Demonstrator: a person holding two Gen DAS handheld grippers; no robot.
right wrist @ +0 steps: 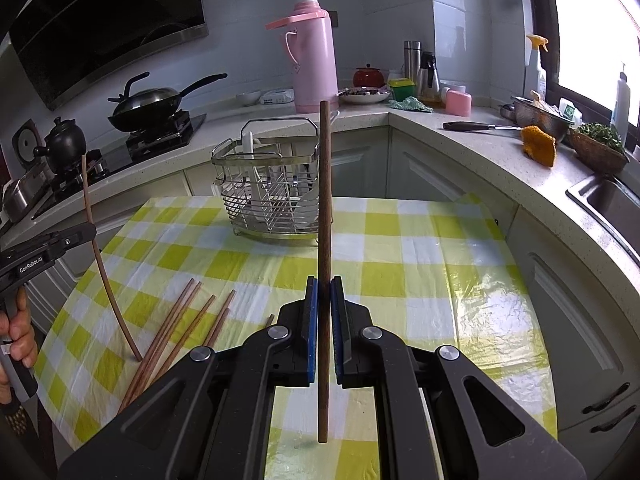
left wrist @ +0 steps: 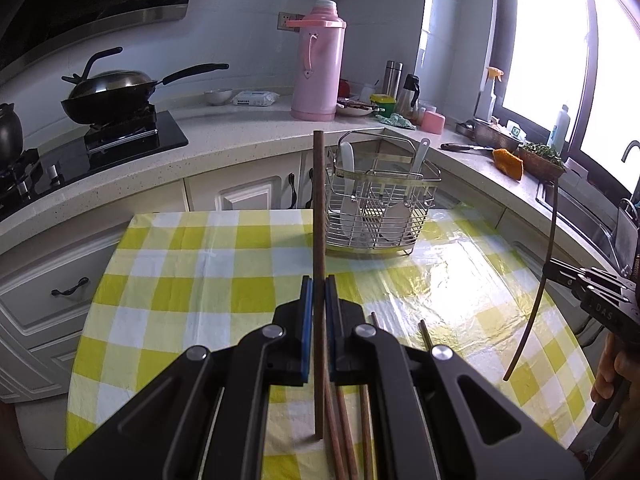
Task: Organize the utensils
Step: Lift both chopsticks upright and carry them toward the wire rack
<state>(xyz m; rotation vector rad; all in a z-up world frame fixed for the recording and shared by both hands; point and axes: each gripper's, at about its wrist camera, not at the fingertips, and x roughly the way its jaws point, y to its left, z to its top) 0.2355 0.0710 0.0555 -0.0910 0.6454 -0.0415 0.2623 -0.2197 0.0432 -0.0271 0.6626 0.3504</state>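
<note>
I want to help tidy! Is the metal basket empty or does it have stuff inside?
Not empty. The metal basket holds white utensils standing inside its wire walls.

Matt wooden chopstick [left wrist: 319, 216], glossy tablecloth [left wrist: 460, 280]

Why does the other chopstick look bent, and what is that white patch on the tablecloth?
Left wrist view: lens distortion curves the far chopstick near the edge; window glare whitens the tablecloth. Right wrist view: same curving on the other chopstick; glare milder.
</note>
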